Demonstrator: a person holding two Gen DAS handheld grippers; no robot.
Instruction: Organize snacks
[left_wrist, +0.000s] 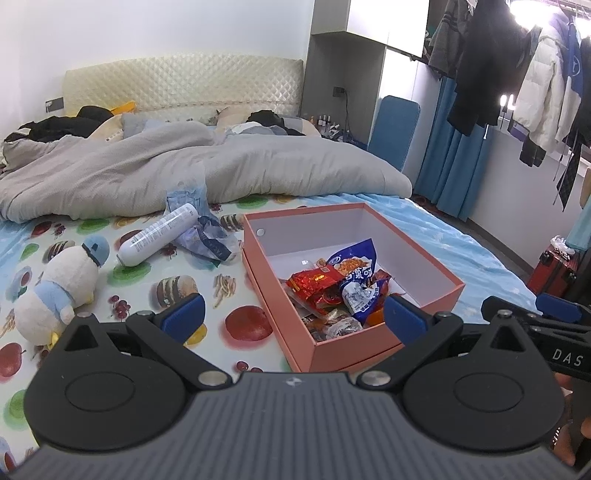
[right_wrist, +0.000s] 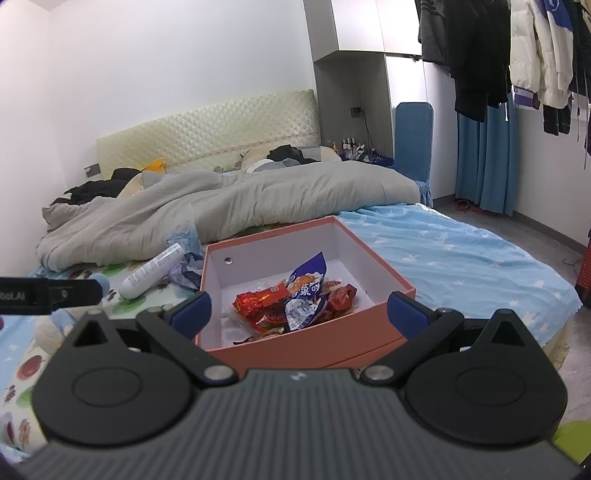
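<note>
A heap of snack packets (left_wrist: 334, 291) (right_wrist: 295, 301), red wrappers under a blue-and-white bag, is seen lying in the near part of an open pink box (left_wrist: 436, 271) (right_wrist: 388, 280), which rests on the bed (left_wrist: 461, 243) (right_wrist: 461, 254) near its foot edge. The left gripper (left_wrist: 293, 319) is held spread wide and empty above the box's near corner; the right gripper (right_wrist: 299, 314) is likewise spread and empty over the box's near wall. Only in the left wrist view are the plush penguin (left_wrist: 59, 291) and the fruit-printed mat (left_wrist: 155, 295) shown plainly. A white spray bottle (left_wrist: 159, 234) (right_wrist: 153, 271) and crumpled blue wrapping (left_wrist: 207, 240) (right_wrist: 186, 271) are seen left of the box in both, with a grey duvet (left_wrist: 184, 170) (right_wrist: 221, 206) behind.
</note>
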